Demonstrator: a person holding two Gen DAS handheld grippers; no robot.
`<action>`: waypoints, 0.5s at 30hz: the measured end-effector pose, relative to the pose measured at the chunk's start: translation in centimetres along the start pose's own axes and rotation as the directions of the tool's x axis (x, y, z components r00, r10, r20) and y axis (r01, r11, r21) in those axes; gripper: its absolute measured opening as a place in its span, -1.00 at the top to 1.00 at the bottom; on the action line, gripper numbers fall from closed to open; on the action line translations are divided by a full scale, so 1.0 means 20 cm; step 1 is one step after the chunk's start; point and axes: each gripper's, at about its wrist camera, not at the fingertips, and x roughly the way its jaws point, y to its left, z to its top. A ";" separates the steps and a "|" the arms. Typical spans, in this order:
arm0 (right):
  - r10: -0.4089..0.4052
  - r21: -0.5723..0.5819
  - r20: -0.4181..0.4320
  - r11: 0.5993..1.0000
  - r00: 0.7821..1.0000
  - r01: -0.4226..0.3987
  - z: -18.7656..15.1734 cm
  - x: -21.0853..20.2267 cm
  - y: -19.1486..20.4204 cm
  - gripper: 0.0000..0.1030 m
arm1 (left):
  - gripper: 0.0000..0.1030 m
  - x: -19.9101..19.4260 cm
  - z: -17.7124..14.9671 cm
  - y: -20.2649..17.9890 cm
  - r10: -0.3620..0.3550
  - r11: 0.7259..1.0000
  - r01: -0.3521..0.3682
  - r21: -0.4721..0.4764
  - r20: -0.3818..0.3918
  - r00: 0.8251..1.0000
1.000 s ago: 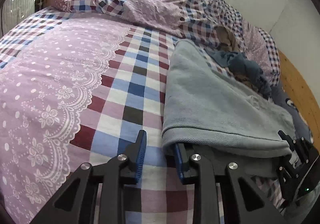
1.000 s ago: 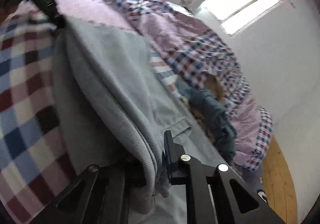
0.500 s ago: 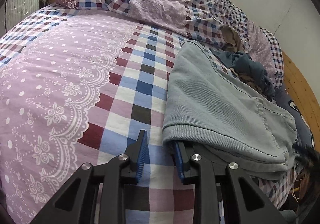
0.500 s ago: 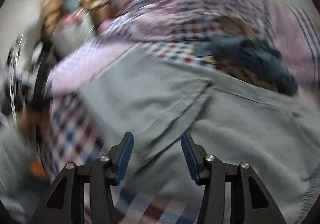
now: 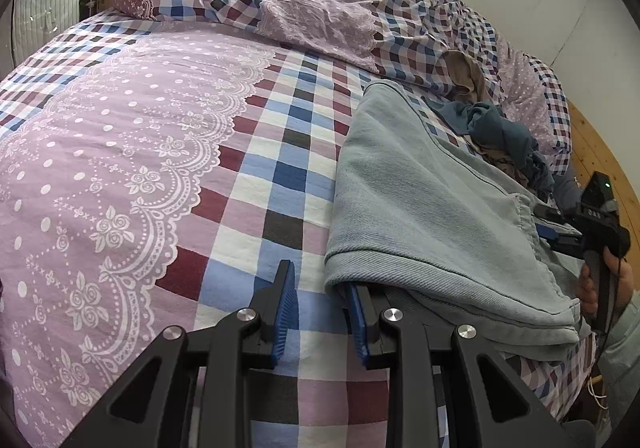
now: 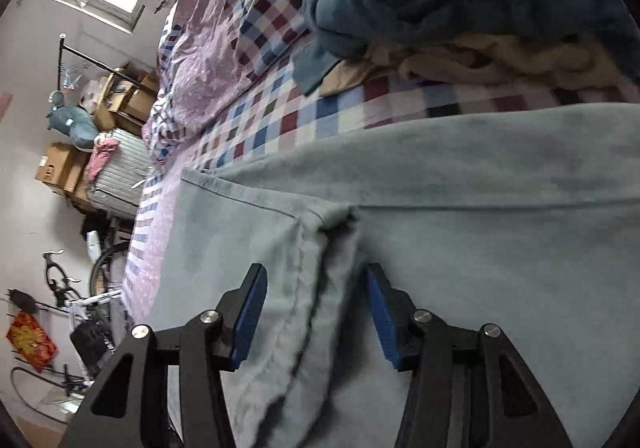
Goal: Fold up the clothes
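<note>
A pale grey-blue garment [image 5: 424,208] lies folded over on the checked bedspread [image 5: 280,176]. My left gripper [image 5: 320,308] is open at the garment's near left corner; its right finger sits under the folded hem, its left finger on bare bedspread. My right gripper [image 6: 316,312] is open above the same garment [image 6: 460,248], its fingers on either side of a bunched seam ridge. The right gripper also shows in the left wrist view [image 5: 560,232], at the garment's right edge, held in a hand.
A heap of dark teal and beige clothes [image 5: 500,128] lies beyond the garment, also in the right wrist view [image 6: 460,0]. A rumpled quilt [image 5: 320,8] covers the far end of the bed. Boxes, a suitcase [image 6: 116,184] and a bicycle stand off the bed.
My right gripper let go of the garment's edge, opened, swung round and now hovers over the garment's seam. My left gripper stayed open in place.
</note>
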 end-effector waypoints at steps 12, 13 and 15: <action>-0.124 -0.151 0.061 0.980 0.990 0.132 0.06 0.04 0.15 0.47 | 0.51 0.01 0.00 0.00 -0.002 1.000 0.002 -0.004 0.015 1.000; -0.135 -0.192 0.089 0.970 0.987 0.150 0.06 0.01 0.20 0.48 | 0.52 0.01 0.00 0.00 -0.002 1.000 0.002 -0.003 0.018 1.000; -0.135 -0.234 0.154 0.957 0.979 0.169 0.09 -0.09 0.28 0.48 | 0.63 0.01 0.00 0.00 -0.007 1.000 0.007 -0.003 0.022 1.000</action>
